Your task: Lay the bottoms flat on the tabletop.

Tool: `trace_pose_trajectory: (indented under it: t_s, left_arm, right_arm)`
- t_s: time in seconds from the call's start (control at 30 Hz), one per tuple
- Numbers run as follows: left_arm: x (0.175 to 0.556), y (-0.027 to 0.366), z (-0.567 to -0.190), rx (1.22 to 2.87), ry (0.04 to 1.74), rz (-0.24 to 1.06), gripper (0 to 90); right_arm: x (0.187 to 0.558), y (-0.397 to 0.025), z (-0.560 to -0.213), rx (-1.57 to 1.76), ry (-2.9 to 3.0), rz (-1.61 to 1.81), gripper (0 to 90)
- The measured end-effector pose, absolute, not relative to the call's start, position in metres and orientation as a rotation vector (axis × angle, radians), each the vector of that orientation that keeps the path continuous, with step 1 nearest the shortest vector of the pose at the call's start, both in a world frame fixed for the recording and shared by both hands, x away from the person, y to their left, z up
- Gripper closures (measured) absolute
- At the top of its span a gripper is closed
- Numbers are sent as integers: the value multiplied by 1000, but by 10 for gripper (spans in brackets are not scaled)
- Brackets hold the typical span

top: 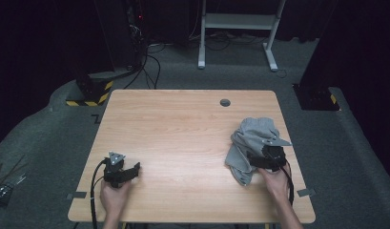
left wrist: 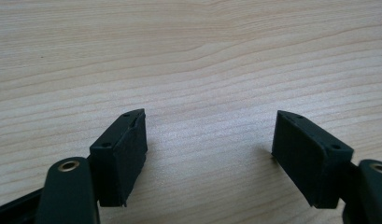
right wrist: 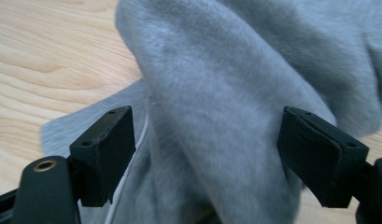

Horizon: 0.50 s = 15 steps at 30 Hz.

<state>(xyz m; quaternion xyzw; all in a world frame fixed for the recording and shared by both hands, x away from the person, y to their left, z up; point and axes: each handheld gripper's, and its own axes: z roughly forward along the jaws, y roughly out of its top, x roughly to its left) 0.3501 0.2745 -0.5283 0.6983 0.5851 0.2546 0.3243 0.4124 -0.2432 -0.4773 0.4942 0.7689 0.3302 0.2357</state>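
Note:
A crumpled grey garment [top: 252, 138] lies bunched on the right side of the wooden table [top: 183, 133]. My right gripper [top: 259, 161] rests at its near edge, jaws wide apart. In the right gripper view a thick fold of the grey garment [right wrist: 216, 116] runs between the open fingers [right wrist: 107, 149], which stand apart from it on both sides. My left gripper [top: 135, 169] sits near the table's front left, pointing right, open. In the left gripper view my left gripper [left wrist: 209, 140] has bare wood between its fingers [left wrist: 125, 149].
A small dark round grommet [top: 225, 102] sits in the tabletop near the far edge. Beyond the table stand a white desk frame [top: 238, 28] and cables [top: 145, 67] on the dark floor. Grey tape tabs [top: 77, 195] mark the front corners.

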Motion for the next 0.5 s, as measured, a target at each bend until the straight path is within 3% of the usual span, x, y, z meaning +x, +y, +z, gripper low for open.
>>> trace_pose_trajectory:
  t_s: [0.13,0.23,0.5]
  left_arm:
    - [350,275,-528,1832,1534,667,268]
    - [350,275,-528,1836,1533,667,268]
    - [350,275,-528,1836,1533,667,267]
  right_arm:
    - [426,-240,-486,1384,2133,857,196]
    - [432,-239,-492,1404,2155,841,288]
    - [433,-244,-492,1391,2177,853,685]
